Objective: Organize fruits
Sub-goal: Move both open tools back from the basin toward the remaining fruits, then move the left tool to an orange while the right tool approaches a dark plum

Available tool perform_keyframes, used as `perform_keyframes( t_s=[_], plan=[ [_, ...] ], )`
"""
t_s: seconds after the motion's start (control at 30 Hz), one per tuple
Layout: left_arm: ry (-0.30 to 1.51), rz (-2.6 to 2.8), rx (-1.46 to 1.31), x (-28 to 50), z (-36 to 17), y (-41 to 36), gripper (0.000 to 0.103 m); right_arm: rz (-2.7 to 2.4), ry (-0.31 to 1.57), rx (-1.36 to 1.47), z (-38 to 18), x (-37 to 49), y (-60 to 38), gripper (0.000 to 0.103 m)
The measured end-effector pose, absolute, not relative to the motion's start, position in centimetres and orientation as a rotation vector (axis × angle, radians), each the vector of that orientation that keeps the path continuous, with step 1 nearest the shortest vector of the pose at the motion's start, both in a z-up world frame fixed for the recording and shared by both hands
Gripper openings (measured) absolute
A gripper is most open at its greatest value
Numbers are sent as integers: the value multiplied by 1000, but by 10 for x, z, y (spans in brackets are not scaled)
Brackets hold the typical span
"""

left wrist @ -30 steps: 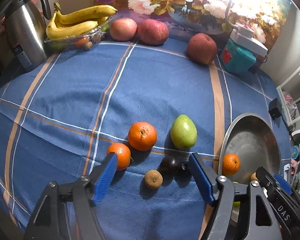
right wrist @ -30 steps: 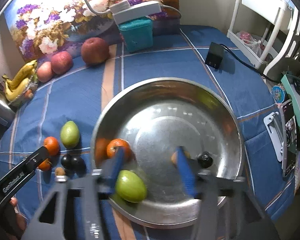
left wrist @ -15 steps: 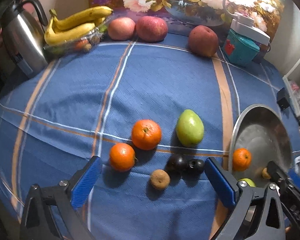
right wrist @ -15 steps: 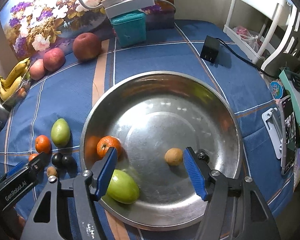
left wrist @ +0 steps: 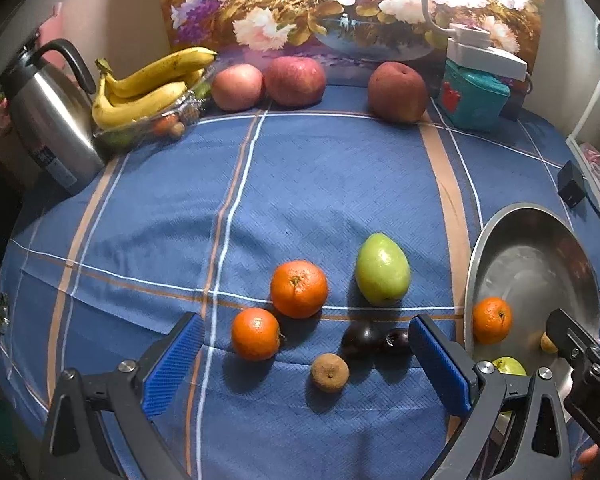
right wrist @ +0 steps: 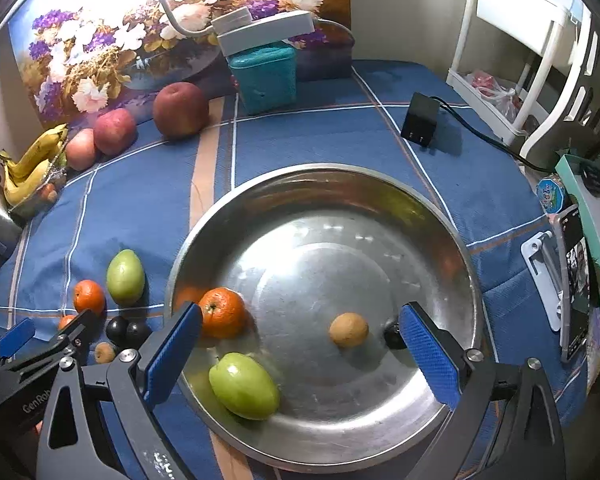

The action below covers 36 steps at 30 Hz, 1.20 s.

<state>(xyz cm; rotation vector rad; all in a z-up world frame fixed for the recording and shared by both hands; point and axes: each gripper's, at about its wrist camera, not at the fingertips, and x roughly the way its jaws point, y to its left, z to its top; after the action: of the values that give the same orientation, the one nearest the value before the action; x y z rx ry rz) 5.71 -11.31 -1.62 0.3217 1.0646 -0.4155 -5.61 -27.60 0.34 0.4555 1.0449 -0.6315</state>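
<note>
Your right gripper (right wrist: 298, 354) is opening empty above the steel bowl (right wrist: 440, 216); your left gripper (left wrist: 306, 364) gapes empty, left of its rim, straddling loose fruit.

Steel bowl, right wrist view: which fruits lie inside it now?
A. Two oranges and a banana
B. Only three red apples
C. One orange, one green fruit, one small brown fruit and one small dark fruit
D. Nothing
C: the steel bowl holds an orange, a green fruit, a small brown fruit and a small dark fruit.
</note>
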Motion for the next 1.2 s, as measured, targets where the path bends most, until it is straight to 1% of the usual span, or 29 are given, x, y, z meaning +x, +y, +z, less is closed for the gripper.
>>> perform_keyframes(
  t_s=[0.17, 0.6, 0.97, 1.2],
  plan=[
    [1028, -399, 343, 57, -13, -109, 103, -641, 1042, 442, 5, -54, -274, 99],
    [1012, -379, 297, 65, -8, -89, 103, -634, 1047, 429, -3, -38, -253, 99],
    [1063, -371, 271, 80, -14, -78, 103, -640, 959, 474, 3, -35, -242, 99],
    [1068, -362, 245, 92, -14, -65, 103, -568, 923, 437, 8, -32, -231, 99]
  ],
)
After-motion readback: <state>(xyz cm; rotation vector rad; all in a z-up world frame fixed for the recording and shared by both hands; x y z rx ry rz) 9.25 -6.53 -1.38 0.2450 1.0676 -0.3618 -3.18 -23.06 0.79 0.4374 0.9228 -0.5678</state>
